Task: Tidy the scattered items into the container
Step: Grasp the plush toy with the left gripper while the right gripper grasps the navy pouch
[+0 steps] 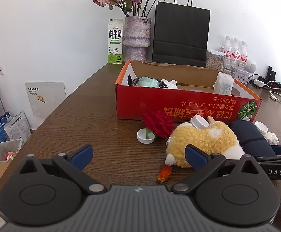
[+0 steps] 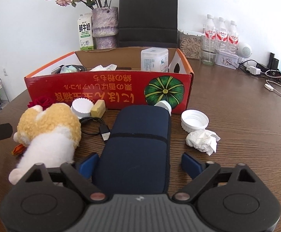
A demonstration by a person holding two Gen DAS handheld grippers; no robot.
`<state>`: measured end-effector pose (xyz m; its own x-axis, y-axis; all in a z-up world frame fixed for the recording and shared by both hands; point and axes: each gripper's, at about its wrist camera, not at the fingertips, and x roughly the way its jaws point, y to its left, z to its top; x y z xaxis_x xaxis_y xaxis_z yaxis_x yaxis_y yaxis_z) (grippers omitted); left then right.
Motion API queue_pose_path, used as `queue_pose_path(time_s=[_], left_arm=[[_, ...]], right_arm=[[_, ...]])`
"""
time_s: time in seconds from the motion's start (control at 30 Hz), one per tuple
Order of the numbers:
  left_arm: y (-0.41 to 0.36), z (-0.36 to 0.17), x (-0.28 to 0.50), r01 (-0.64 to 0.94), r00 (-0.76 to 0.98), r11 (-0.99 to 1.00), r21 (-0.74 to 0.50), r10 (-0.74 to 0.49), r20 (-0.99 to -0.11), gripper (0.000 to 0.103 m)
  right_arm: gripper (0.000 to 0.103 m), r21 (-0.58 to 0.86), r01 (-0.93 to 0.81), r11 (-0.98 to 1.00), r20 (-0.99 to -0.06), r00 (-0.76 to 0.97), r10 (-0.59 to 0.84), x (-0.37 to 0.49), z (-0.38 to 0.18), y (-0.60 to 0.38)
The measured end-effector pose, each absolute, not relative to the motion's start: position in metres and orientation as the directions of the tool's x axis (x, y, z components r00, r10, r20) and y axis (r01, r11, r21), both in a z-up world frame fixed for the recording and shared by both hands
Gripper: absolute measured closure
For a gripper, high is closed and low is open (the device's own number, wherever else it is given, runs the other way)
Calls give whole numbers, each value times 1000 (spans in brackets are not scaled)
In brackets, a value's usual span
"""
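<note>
A red cardboard box (image 1: 171, 104) (image 2: 109, 90) stands on the wooden table and holds a white container, tissue and a cable. In front of it lie a yellow plush toy (image 1: 202, 141) (image 2: 49, 129), a red rose (image 1: 157, 124), white caps (image 1: 145, 135) (image 2: 194, 120), a navy pouch (image 2: 138, 145) (image 1: 250, 135), a crumpled tissue (image 2: 202, 140), a USB cable (image 2: 101, 128) and an orange petal (image 1: 164, 174). My left gripper (image 1: 138, 157) is open, its right finger against the plush. My right gripper (image 2: 139, 164) is open, with its fingers on either side of the navy pouch.
At the back stand a milk carton (image 1: 115, 40), a vase of dried roses (image 1: 137, 36), a black paper bag (image 1: 181, 36), a jar and water bottles (image 2: 220, 32). Cables and chargers (image 2: 272, 77) lie at the right. The table's left edge (image 1: 49, 119) drops to floor clutter.
</note>
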<state>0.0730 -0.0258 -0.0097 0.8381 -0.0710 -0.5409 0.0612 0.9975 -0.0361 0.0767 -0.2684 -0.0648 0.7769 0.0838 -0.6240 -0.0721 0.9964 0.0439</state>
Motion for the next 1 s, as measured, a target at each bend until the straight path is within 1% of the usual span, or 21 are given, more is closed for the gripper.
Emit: queue_pose_path(time_s=[0.2, 0.3, 0.57, 0.73, 0.83, 1.0], left_arm=[[-39, -3, 71, 100, 830, 994, -40, -105, -548, 0], [-51, 0, 72, 132, 819, 991, -38, -130, -559, 0], [-80, 6, 76, 197, 763, 979, -46, -183, -620, 0], [-100, 10, 86, 220, 705, 973, -75, -211, -677, 0], [-113, 7, 95, 215, 665, 973, -86, -210, -717, 0], [-126, 4, 107, 185, 622, 977, -109, -202, -756, 0]], right_arm=[[40, 84, -68, 994, -605, 789, 105, 69, -59, -279], [42, 97, -71, 993, -596, 794, 115, 65, -57, -284], [42, 110, -102, 989, -549, 823, 146, 54, -47, -296], [43, 103, -108, 989, -523, 840, 147, 53, -40, -306], [43, 102, -118, 988, -510, 846, 154, 51, -38, -312], [43, 116, -111, 987, -496, 855, 154, 51, -38, -321]])
